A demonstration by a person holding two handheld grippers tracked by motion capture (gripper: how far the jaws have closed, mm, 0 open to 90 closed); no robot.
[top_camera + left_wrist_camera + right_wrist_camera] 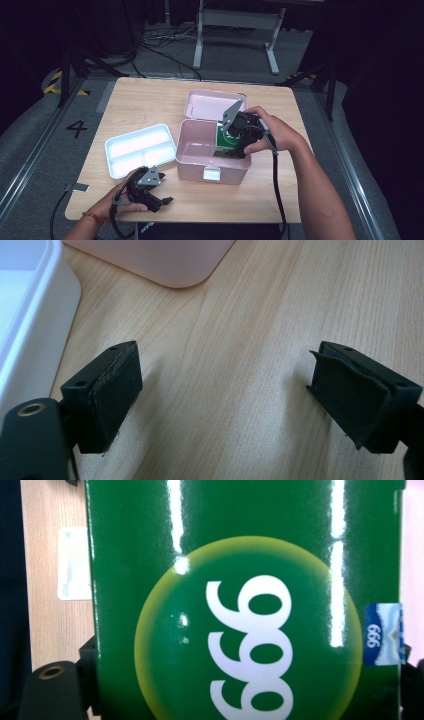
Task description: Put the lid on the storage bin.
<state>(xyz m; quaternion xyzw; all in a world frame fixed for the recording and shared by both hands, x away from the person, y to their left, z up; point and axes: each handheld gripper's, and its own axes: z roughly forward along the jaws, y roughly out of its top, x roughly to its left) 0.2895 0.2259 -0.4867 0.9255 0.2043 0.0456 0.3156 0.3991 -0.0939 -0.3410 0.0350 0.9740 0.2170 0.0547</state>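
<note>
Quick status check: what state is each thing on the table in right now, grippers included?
Pink box: lid open, upright behind it.
Green carton: held in the right gripper, partly down inside the pink box.
White tray: on the table left of the box, nothing in it.
Right gripper: shut on the green carton.
Left gripper: open, over bare tabletop.

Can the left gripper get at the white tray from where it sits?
Probably yes. The left gripper is open and empty, the white tray lies close beside it, and bare table lies between. The pink box stands off to the side.
</note>
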